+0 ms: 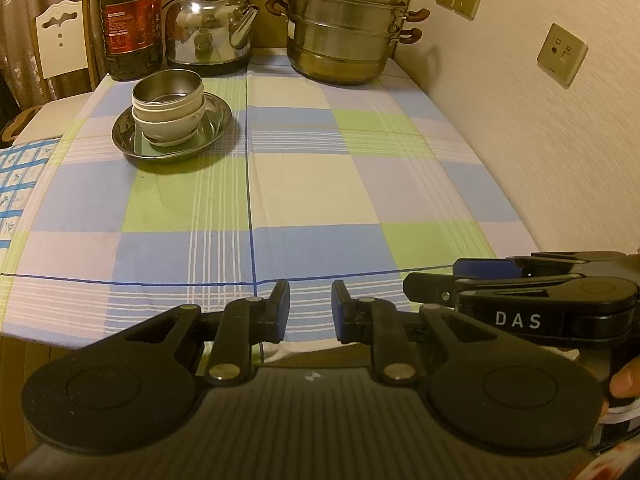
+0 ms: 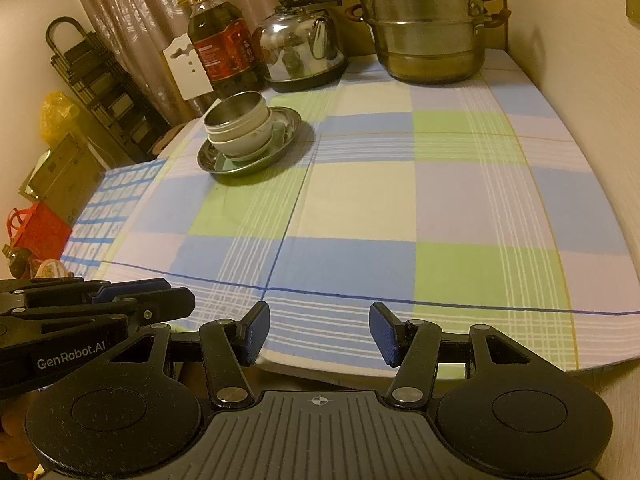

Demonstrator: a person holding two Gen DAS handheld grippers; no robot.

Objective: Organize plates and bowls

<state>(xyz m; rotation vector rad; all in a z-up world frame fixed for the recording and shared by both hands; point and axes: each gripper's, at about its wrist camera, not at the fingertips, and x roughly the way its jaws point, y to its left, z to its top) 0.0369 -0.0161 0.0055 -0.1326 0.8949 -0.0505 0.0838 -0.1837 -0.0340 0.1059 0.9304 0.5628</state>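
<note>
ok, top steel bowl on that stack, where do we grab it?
Pinch the rim of the steel bowl, one finger inside and one outside, coming down from above on its near side. It sits nested in the white bowls on the metal plate, so its wall is mostly hidden; only the open rim stands proud.

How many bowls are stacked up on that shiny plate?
3 that I can see: a metal bowl on top, nested in two white bowls, all on the plate. More could hide inside the stack.
</note>
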